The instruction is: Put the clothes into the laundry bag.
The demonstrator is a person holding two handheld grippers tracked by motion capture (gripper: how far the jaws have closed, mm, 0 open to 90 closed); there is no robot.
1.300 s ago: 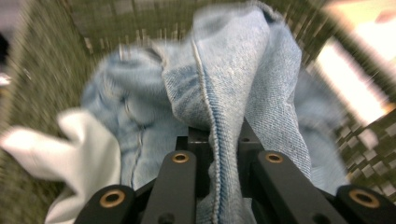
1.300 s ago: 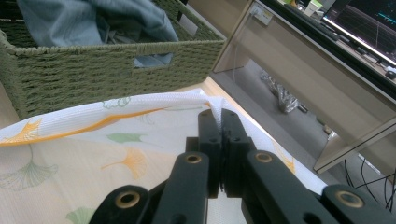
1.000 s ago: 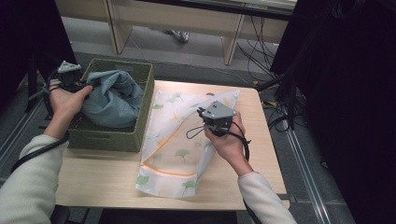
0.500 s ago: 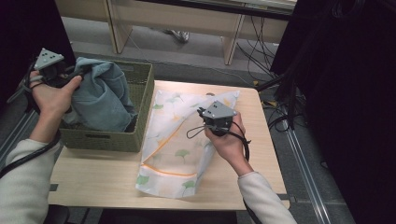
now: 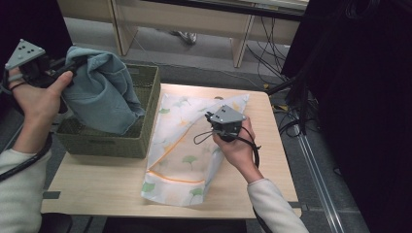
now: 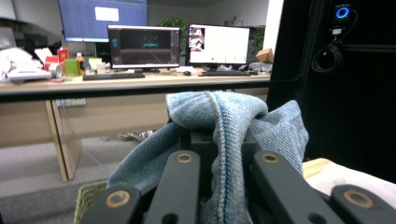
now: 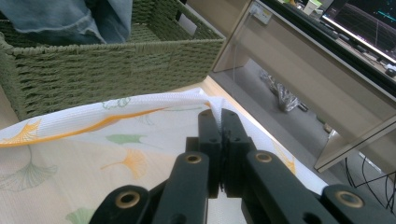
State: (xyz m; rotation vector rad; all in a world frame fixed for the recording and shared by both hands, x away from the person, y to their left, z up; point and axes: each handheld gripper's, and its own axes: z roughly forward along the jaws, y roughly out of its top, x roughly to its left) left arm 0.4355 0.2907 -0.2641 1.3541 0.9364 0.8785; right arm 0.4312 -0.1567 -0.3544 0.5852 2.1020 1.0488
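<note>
Left gripper view puts my own fingers (image 6: pixel 187 186) at the bottom of the frame, closed hard on a fold of the blue denim garment (image 6: pixel 233 126), with a stitched seam running down between them. I judge the cloth soft and limp but fairly heavy for fabric; it bunches thick at the grip, so a hold on the seam or a doubled edge should slip less than one on a single layer.

In the high view the left gripper (image 5: pixel 68 68) holds that garment (image 5: pixel 104 94) lifted above the green woven basket (image 5: pixel 145 97), its lower end hanging down into the basket. I expect it to swing and drag on the rim if I move fast.

Nearer the middle of the desk (image 5: pixel 97 184), the right gripper (image 5: pixel 210 118) sits on the ginkgo-print cloth (image 5: pixel 184 160), which lies flat beside the basket. In the right gripper view its fingers (image 7: pixel 210 135) are pressed together on a raised white edge of that cloth (image 7: pixel 93 140). This one looks thin and light, likely to slide on the desk, so pinning a corner seems right.

Beyond stand office desks and monitors (image 6: pixel 144 44).
</note>
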